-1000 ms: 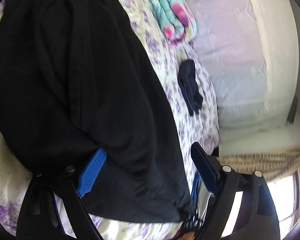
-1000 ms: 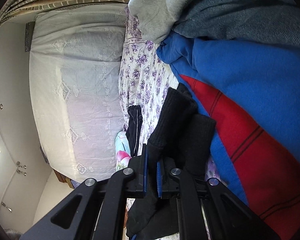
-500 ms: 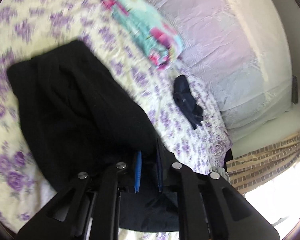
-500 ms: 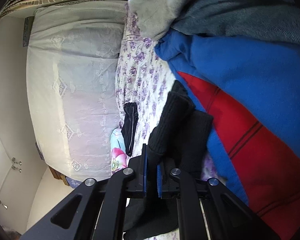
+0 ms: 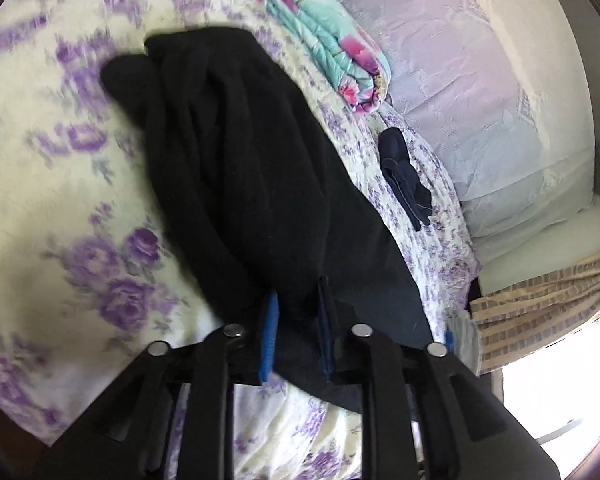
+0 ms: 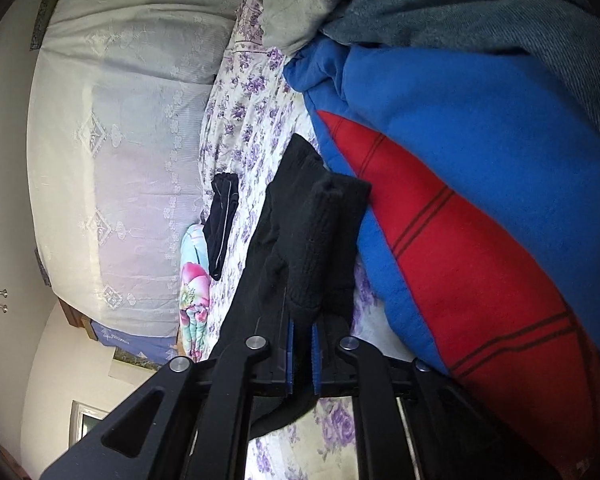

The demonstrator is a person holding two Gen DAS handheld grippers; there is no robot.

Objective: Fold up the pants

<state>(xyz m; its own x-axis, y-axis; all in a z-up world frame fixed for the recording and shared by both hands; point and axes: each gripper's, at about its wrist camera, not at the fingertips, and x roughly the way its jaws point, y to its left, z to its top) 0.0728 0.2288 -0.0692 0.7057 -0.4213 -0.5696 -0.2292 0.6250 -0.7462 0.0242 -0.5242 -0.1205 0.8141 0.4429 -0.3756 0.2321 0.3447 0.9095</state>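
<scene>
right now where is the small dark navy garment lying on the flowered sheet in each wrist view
Left wrist view: the small navy garment lies right of centre on the flowered sheet, right of the black pants.
Right wrist view: it lies left of centre, left of the black pants.
Shared landmark: the folded turquoise and pink floral cloth close by it in both.

Black knit pants [image 5: 236,184], bunched w/ folds, draped across floral bedsheet [image 5: 60,208], one end lifted
</scene>
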